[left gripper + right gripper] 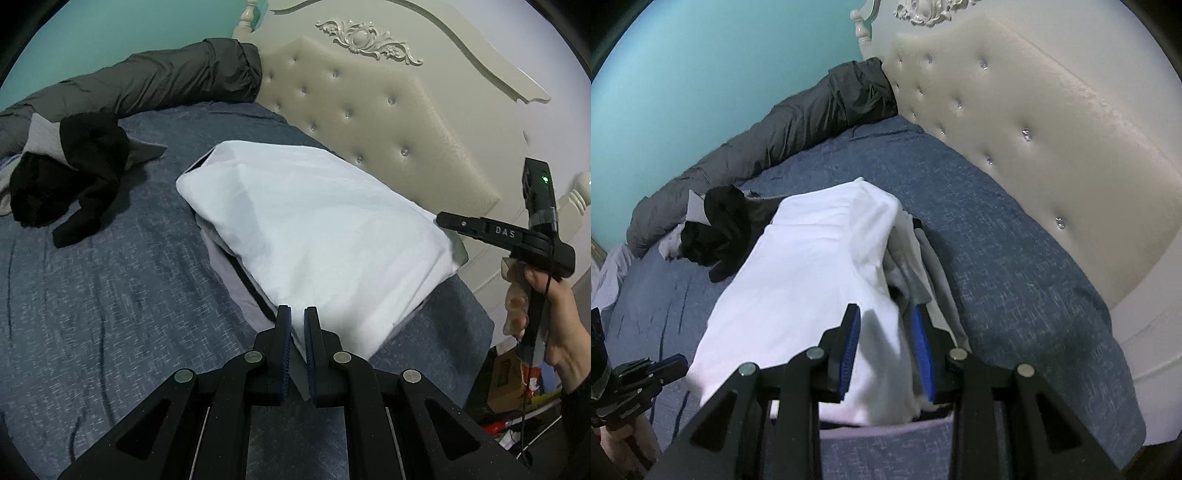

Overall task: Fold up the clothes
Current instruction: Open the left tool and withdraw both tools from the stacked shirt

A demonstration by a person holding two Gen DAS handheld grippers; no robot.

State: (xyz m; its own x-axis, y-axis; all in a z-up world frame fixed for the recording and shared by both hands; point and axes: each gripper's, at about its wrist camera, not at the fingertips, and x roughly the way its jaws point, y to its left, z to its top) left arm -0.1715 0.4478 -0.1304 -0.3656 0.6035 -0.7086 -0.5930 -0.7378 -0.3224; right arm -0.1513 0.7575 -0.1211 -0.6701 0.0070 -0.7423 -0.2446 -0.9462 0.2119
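I'm pinching white garment (812, 266) edge in right tool (886, 347) near bed (1015, 266) headboard end; left tool (297, 332) pressed together, gripping nothing.

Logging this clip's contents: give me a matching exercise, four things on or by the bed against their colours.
Things:
1. folded garment
2. crumpled garment
3. bedspread
4. headboard

Colours:
A. cream
B. black
C. white
D. blue

Pairs: 1-C, 2-B, 3-D, 4-A
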